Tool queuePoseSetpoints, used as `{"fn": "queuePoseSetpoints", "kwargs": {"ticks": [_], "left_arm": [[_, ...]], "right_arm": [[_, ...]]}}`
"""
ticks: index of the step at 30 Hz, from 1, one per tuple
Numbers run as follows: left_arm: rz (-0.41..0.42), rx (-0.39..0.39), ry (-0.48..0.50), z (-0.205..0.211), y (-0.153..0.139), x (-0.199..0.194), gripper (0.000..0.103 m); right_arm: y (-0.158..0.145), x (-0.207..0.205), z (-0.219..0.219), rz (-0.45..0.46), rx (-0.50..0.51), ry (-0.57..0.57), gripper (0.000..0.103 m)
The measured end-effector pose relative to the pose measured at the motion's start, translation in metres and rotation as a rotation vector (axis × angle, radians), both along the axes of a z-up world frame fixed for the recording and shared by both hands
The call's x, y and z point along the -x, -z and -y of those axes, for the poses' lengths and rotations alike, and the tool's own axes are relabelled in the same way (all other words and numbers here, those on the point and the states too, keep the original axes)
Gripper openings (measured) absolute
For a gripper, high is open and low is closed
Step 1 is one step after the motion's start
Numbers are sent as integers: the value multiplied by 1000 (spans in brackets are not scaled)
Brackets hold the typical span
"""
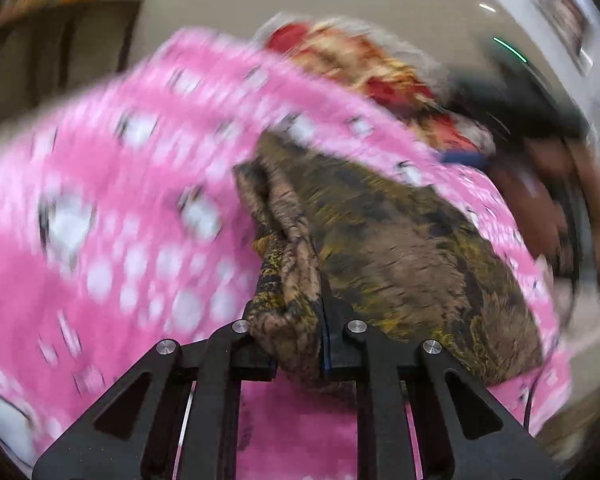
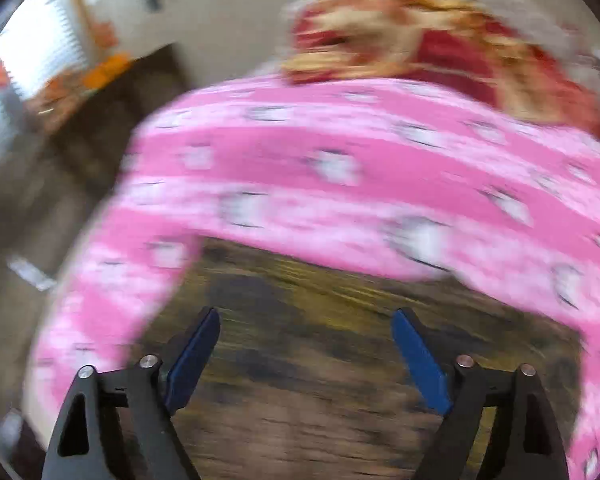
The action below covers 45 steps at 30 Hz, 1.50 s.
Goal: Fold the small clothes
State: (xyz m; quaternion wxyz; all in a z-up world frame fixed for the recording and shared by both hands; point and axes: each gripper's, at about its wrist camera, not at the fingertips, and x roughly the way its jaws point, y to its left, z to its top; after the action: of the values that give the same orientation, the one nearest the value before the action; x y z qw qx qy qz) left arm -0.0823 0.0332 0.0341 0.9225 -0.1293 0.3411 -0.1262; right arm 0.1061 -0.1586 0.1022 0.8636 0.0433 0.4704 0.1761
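A brown and yellow patterned garment (image 1: 400, 256) lies on a pink sheet with white spots (image 1: 112, 200). My left gripper (image 1: 290, 312) is shut on a bunched fold of this garment, which rises between its fingers. In the right wrist view the same garment (image 2: 300, 380) spreads below my right gripper (image 2: 304, 328). Its blue pads (image 2: 420, 360) stand wide apart above the cloth with nothing between them. The pink sheet (image 2: 340, 168) fills the view beyond. Both views are blurred by motion.
A red and yellow cloth heap (image 1: 372, 68) lies past the pink sheet, also seen as the heap (image 2: 440, 48) in the right wrist view. A person's hand with the other gripper (image 1: 540, 152) shows at the right. Dark furniture (image 2: 100, 128) stands to the left.
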Motion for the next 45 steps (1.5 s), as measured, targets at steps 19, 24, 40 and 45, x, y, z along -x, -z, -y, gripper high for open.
{"fn": "queuePoseSetpoints", "kwargs": {"ticks": [19, 24, 40, 45], "left_arm": [[137, 8, 202, 39, -39, -13, 13], [124, 31, 210, 39, -41, -16, 13], [149, 19, 475, 149, -66, -4, 13], [126, 4, 572, 203, -65, 3, 13]], "right_arm": [[54, -75, -164, -356, 456, -363, 41], [52, -76, -147, -353, 478, -324, 9], [-4, -51, 46, -324, 210, -131, 7], [6, -39, 125, -342, 163, -65, 7]]}}
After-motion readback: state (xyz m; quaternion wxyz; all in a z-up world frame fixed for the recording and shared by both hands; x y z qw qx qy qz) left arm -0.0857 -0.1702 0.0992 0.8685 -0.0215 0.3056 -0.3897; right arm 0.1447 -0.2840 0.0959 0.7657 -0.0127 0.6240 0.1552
